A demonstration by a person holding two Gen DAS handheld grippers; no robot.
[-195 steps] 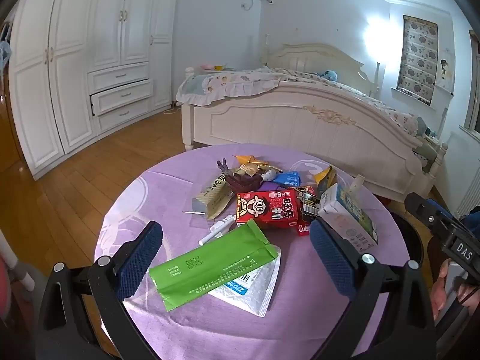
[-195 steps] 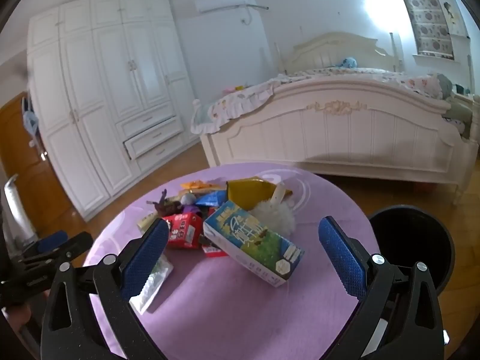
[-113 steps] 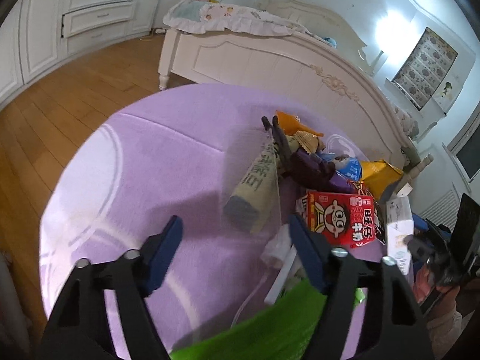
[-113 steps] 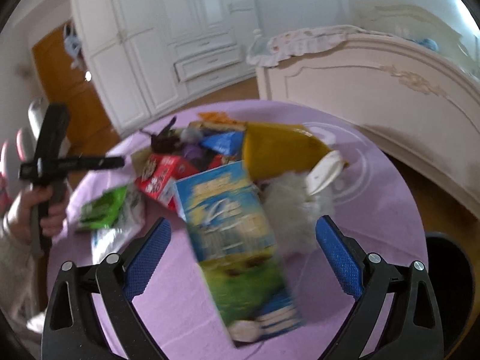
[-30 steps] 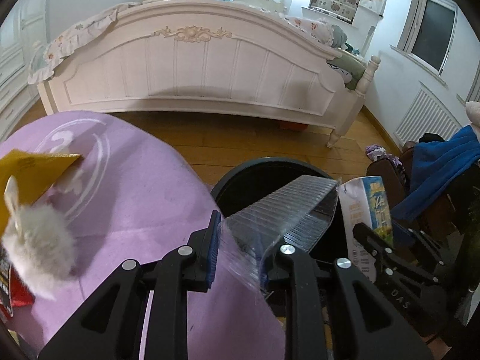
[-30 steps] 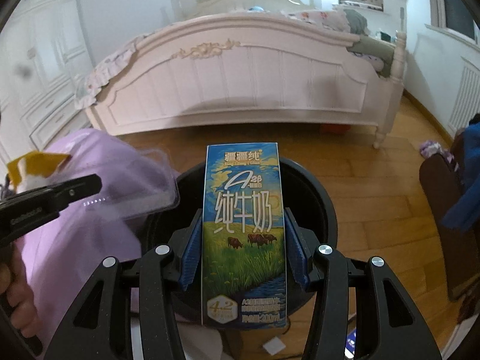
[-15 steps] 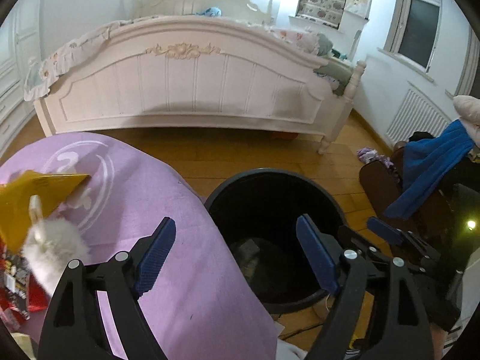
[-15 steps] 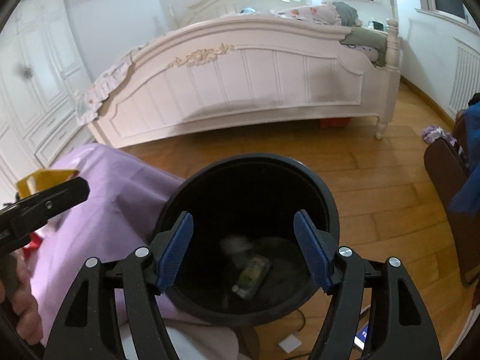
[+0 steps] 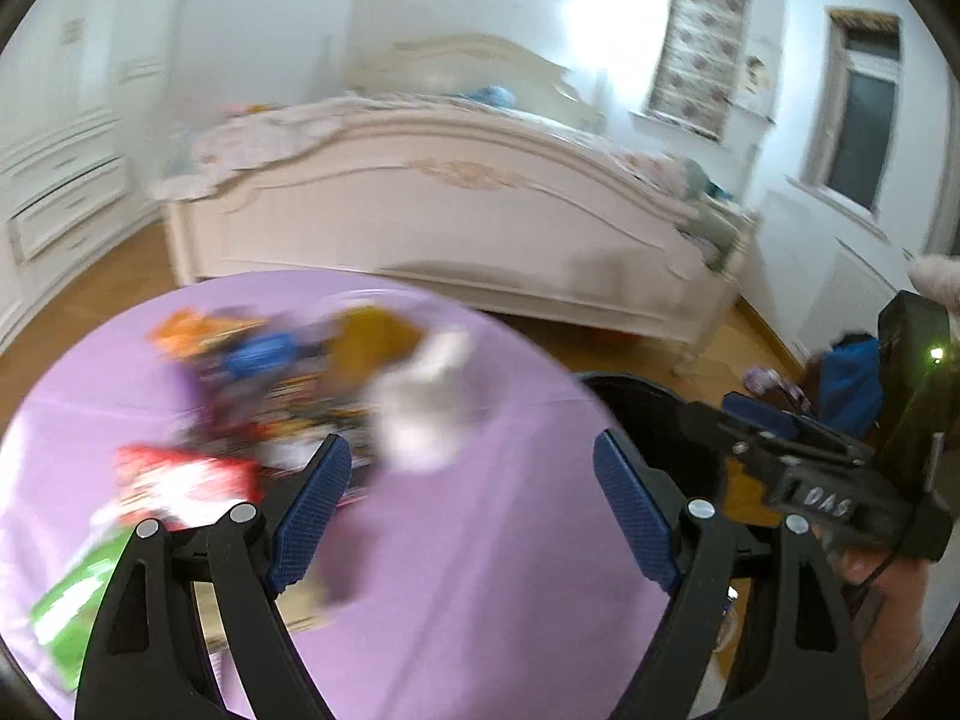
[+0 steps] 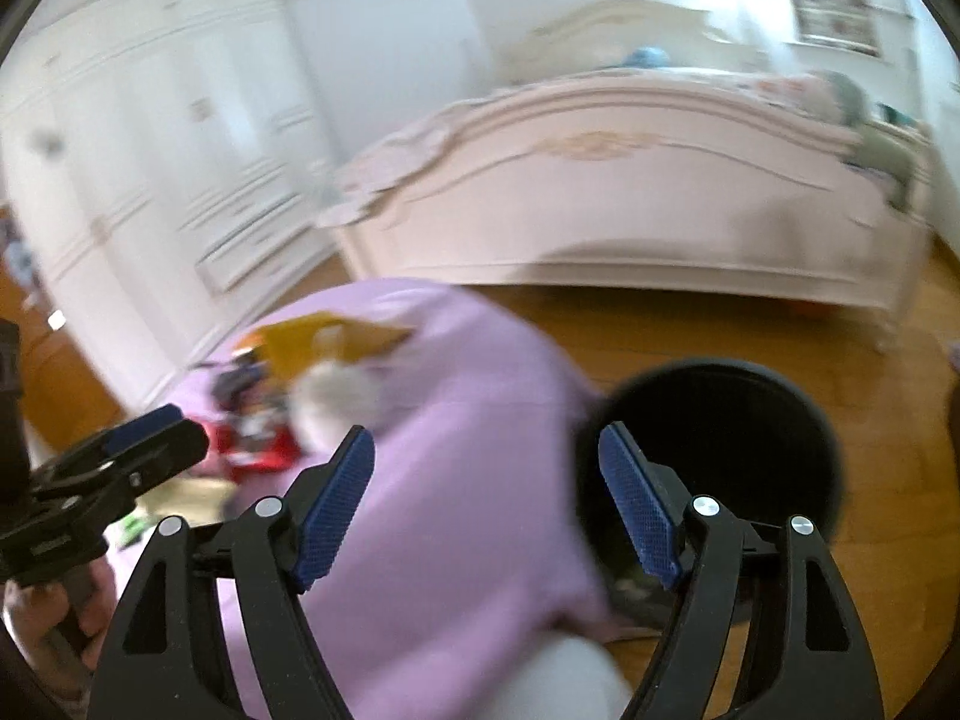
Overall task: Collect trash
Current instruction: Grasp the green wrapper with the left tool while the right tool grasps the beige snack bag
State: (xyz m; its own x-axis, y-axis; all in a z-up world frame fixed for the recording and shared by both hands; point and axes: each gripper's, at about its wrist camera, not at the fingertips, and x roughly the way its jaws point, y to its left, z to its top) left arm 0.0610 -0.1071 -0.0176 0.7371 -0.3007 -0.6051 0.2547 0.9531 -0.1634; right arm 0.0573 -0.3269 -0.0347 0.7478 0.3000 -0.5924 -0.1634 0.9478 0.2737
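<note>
Smooth matt lilac cloth (image 9: 492,588) drapes the round table; glossy honey-brown wooden floorboards (image 10: 708,330) — a dull black plastic bin (image 10: 780,396) — painted cream wooden bedstead (image 9: 420,222).

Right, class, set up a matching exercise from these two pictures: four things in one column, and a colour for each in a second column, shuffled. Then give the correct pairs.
Things:
1. tablecloth
2. bin
3. bed frame
4. gripper pads

Colours:
A. black
B. blue
C. purple
D. cream white

Pairs: 1-C, 2-A, 3-D, 4-B
</note>
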